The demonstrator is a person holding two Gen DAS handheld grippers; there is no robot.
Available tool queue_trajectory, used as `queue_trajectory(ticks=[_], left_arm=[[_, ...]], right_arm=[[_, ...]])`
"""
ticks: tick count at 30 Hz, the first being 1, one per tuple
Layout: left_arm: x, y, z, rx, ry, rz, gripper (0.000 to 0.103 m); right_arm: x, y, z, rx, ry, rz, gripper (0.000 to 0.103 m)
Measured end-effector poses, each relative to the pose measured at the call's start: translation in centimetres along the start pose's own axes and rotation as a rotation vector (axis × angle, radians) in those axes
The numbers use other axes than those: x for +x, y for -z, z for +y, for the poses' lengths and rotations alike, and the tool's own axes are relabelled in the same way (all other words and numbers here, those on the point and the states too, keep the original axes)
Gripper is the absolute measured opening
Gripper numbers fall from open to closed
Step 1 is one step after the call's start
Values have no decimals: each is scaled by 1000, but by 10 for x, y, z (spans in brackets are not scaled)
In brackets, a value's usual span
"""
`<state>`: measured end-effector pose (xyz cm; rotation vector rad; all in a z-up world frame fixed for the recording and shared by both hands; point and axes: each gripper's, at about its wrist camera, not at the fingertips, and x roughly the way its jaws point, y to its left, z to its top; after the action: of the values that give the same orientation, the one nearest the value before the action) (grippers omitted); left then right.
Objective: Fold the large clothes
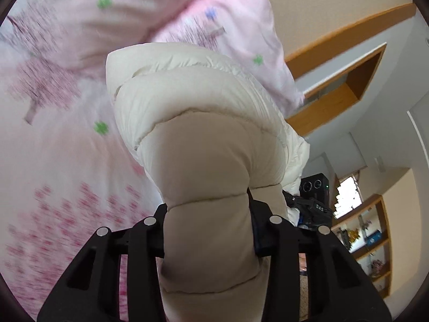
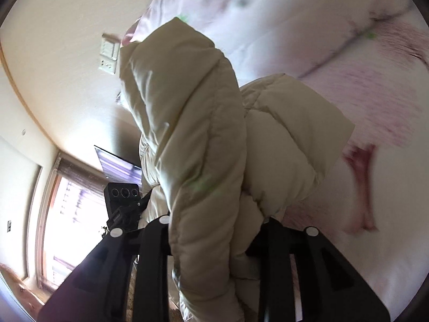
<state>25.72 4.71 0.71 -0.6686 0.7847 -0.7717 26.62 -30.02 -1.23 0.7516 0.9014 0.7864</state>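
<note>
The left gripper (image 1: 207, 222) is clamped on a quilted fold of the cream jacket (image 1: 193, 112), which bulges away beyond the fingers. The right gripper (image 2: 214, 230) pinches another fold. Beyond lies the pink bedding (image 1: 59, 139).

1. The quilted puffer jacket (image 1: 187, 123) was cream, without pattern.
2. The bedcover (image 1: 61, 80) was pale pink, printed with darker pink trees and small green and blue clovers.
3. The left gripper (image 1: 207, 225) was black.
</note>
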Motion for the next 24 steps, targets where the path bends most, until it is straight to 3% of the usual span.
queue_trajectory(ticks=[5,11,16,18,21,24], left_arm=[[-26,-15,24,-18,-110,-45,41],[-26,-20,67,-70,-219,-8,44],[-13,-16,77,-24,-305,34,48],[-11,-17,79,-24,-328,34,49],[-15,-17,67,-11,-350,18,52],[-29,-12,45,51,-394,-46,52]], right_arm=[[60,-8,1,29,-8,43,26],[115,-3,-24,138,76,86,32],[139,9,-20,147,245,86,48],[143,12,-13,126,321,88,62],[138,22,5,81,403,71,68],[115,34,35,-3,511,-22,72]])
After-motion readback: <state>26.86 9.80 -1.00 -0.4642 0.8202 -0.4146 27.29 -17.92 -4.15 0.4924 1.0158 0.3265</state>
